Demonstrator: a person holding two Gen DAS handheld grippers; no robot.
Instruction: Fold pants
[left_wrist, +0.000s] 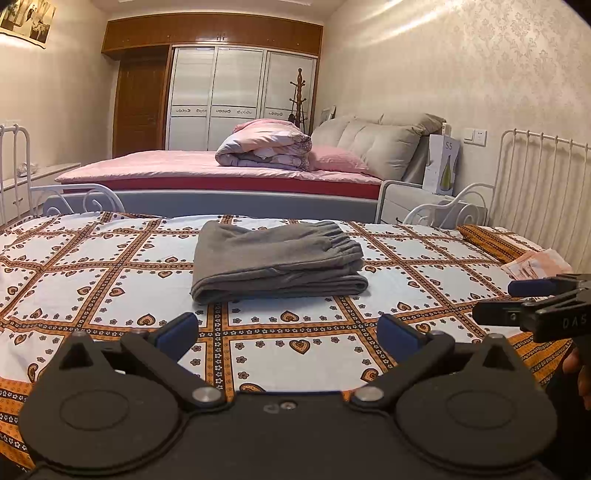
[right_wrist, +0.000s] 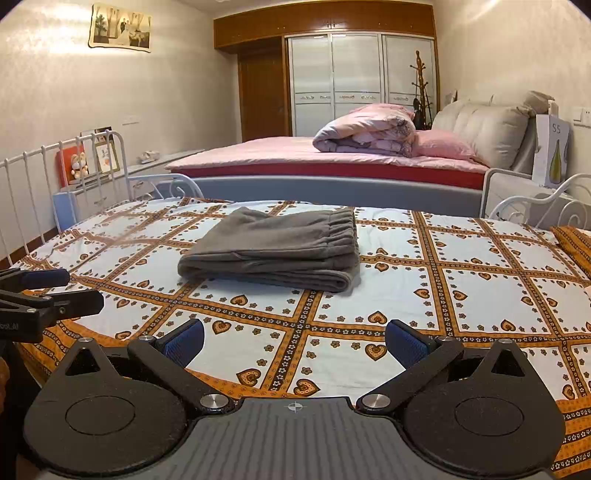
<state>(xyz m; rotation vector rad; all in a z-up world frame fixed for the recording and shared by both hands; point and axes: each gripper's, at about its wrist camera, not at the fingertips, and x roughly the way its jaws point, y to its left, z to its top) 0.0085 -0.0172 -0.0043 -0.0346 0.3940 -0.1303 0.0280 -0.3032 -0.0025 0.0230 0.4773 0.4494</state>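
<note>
Grey pants (left_wrist: 277, 260) lie folded in a neat stack on the patterned bedsheet (left_wrist: 110, 266), elastic waistband at the right. They also show in the right wrist view (right_wrist: 273, 251). My left gripper (left_wrist: 288, 332) is open and empty, held back from the pants near the bed's front edge. My right gripper (right_wrist: 294, 341) is open and empty, also short of the pants. The right gripper shows at the right edge of the left wrist view (left_wrist: 543, 301). The left gripper shows at the left edge of the right wrist view (right_wrist: 44, 295).
White metal bed rails (left_wrist: 535, 173) stand at both ends of the bed. An orange pillow (left_wrist: 491, 240) and a pink packet (left_wrist: 535, 264) lie at the right end. A pink bed (left_wrist: 221, 170) with a rolled quilt (left_wrist: 266, 144) stands beyond.
</note>
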